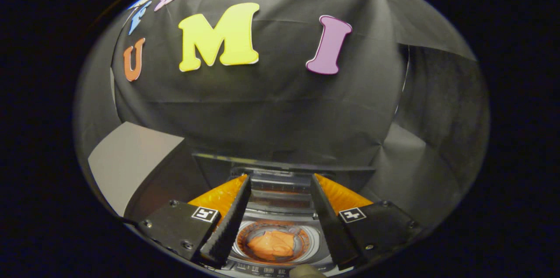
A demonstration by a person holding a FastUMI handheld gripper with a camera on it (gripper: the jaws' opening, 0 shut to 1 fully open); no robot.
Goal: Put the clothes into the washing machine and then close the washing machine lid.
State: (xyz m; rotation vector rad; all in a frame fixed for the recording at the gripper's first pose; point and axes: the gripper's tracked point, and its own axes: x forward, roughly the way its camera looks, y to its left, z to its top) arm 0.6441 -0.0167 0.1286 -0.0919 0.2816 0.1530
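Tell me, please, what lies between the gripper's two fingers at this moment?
In the gripper view, the open gripper holds nothing; through the gap shows the washing machine's drum below, with the orange clothes lying inside, and its raised lid beyond.

Staged recording booth, not a lived-in home: black cloth wall (pixel 271 107) hung across the far side and right, a pale panel (pixel 127 160) at near left, and a top-loading washing machine (pixel 280 265) set below as the household prop
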